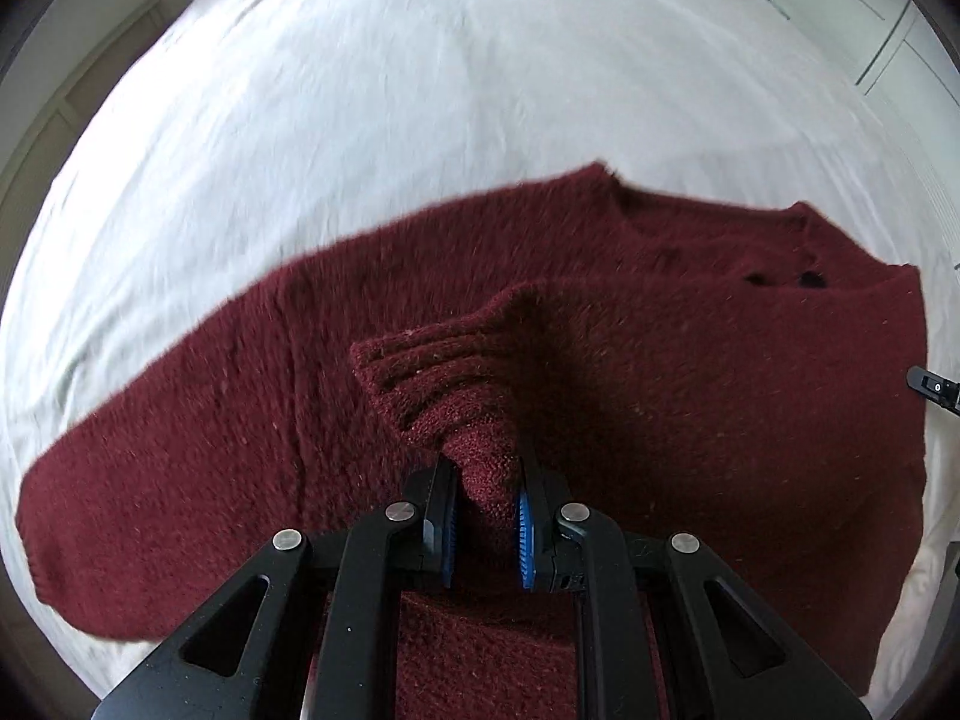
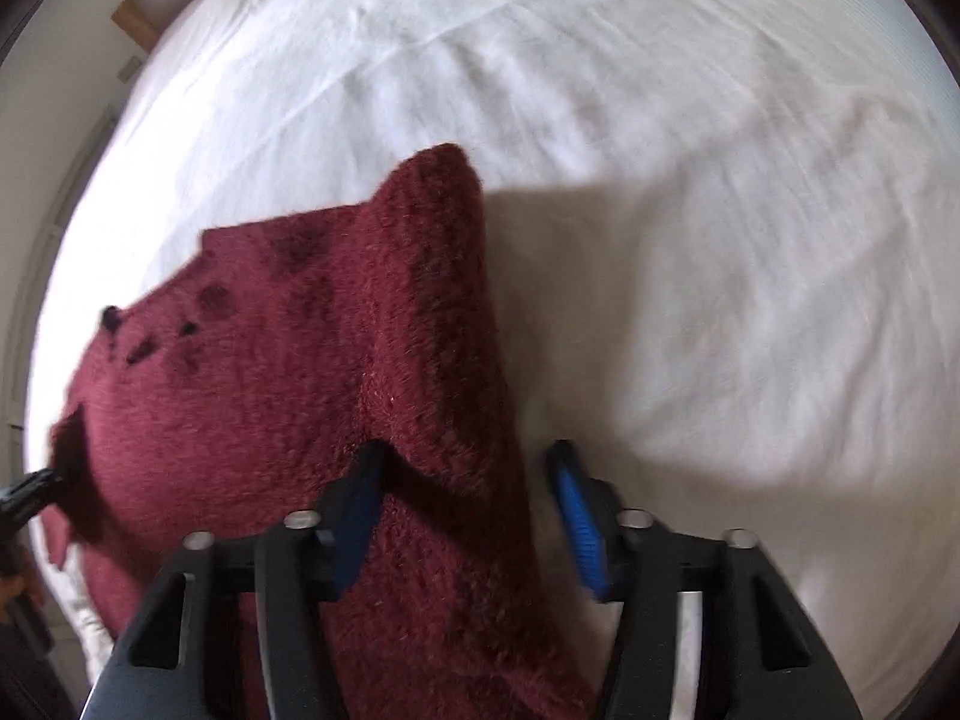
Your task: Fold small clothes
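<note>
A fuzzy dark red knit sweater (image 1: 690, 360) lies spread on the white bed sheet (image 1: 360, 90). Its one sleeve (image 1: 150, 480) stretches to the left. My left gripper (image 1: 486, 498) is shut on the ribbed cuff of the other sleeve (image 1: 438, 372), held over the sweater's body. In the right wrist view my right gripper (image 2: 468, 480) is open, and the sweater's folded right edge (image 2: 432, 360) lies between its blue pads (image 2: 579, 516), against the left one. The left gripper's tip shows at the left edge (image 2: 27, 495), and the right gripper's tip at the left wrist view's right edge (image 1: 936, 387).
The white sheet (image 2: 720, 240) covers the bed all around the sweater. White cupboard doors (image 1: 870, 12) stand past the bed's far right. A wooden headboard corner (image 2: 141, 18) and a wall show at the far left.
</note>
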Demonstrator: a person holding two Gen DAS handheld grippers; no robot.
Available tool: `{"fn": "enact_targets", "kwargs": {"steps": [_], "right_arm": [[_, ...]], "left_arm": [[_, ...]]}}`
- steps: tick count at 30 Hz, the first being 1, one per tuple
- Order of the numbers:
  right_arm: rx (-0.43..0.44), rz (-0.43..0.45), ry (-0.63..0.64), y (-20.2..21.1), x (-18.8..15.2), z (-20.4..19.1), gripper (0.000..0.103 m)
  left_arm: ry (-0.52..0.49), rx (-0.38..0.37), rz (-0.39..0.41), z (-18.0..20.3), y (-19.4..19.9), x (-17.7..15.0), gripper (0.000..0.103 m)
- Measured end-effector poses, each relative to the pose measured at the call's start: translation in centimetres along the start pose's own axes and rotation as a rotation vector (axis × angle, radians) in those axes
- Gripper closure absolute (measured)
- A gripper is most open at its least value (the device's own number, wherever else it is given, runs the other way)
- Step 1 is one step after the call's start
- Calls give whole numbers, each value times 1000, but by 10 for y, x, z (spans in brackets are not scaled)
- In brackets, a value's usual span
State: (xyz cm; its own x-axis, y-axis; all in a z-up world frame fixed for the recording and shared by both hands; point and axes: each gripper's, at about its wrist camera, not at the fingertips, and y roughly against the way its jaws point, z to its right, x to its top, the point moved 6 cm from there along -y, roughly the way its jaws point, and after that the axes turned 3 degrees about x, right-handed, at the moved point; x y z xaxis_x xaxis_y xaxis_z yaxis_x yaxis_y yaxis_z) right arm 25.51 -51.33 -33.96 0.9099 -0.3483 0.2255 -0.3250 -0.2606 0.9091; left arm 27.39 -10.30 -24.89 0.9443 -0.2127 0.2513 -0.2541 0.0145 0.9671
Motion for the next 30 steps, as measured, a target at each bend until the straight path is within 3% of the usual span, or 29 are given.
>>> {"fn": "enact_targets", "kwargs": {"steps": [1,3,6,10,13,15,16,18,20,22,23,26,28,30], "right_arm": [[5,9,-1,2,0,1,79],[-19,34,5,7,1,0,84],[-75,91,61,19,1,-4,86],[-101,84,58,18,1,-1,85],[-114,61,55,10,4,3,85],[-121,67,59,9,6,0,83],[-124,74,54,9,6,-1,80],[-136,85,53,14,5,-3,76],[-154,110,75,24,4,-11,68],[-179,145,109,39,2,-21,37],[-177,158,122,45,2,-26,28],[-145,198,169,61,-1,-51,22],[-128,215,203,66,-4,-72,19],[-109,226,238,69,-10,-93,13]], "left_arm": [[3,0,-6,3,-9,1,90],[6,-4,-6,6,-14,5,90],[0,-3,7,10,-14,9,90],[-2,8,16,1,-6,1,88],[7,44,-11,-3,-22,-7,84],[6,63,-10,-5,-28,-12,75],[2,72,-2,-4,-29,-12,72],[-34,128,1,-2,-30,-13,52],[-44,156,6,-3,-32,-12,43],[-18,151,0,-6,-32,-14,35],[-8,146,-3,-8,-31,-15,30],[26,107,12,-11,-21,-19,24],[38,69,32,-9,-14,-21,6],[28,43,65,-2,-4,-23,1]]}}
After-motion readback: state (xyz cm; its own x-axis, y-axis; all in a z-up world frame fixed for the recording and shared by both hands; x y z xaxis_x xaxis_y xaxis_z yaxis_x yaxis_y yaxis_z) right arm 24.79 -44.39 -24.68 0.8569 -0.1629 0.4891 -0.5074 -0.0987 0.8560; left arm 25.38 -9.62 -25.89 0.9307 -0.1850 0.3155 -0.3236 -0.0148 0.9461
